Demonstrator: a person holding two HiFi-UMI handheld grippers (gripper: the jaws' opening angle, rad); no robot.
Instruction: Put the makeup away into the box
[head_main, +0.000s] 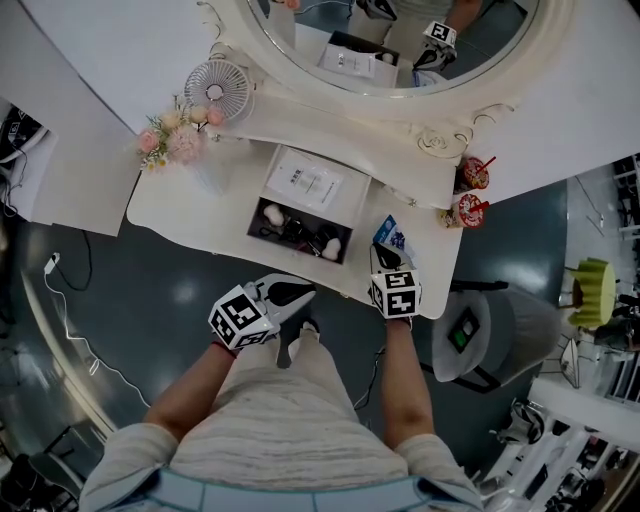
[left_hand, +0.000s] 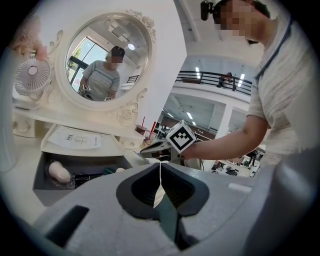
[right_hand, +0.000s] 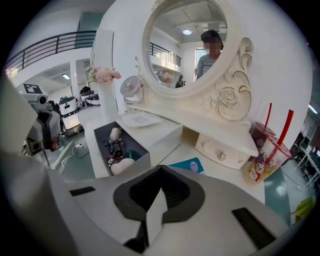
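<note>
The open box (head_main: 258, 230) stands on the white dressing table (head_main: 190, 205), its lid (head_main: 315, 185) tipped back. Inside lie a pink sponge (head_main: 273, 213), dark makeup pieces and a white puff (right_hand: 122, 166). A teal packet (head_main: 393, 238) rests flat on the table to the right of the box. My right gripper (head_main: 384, 262) hovers over the table's front edge, just in front of that packet, jaws shut; I see nothing between them. My left gripper (head_main: 296, 293) hangs in front of the table below the box, jaws shut and empty. The left gripper view shows the box (left_hand: 45, 177) at lower left.
An oval mirror (head_main: 400, 40) stands at the back with a small fan (head_main: 218, 85) and pink flowers (head_main: 175, 135) to the left. Two red drink cups (head_main: 470, 190) sit at the right end. A small drawer unit (right_hand: 220, 147) stands under the mirror. A grey chair (head_main: 480, 335) is right of the table.
</note>
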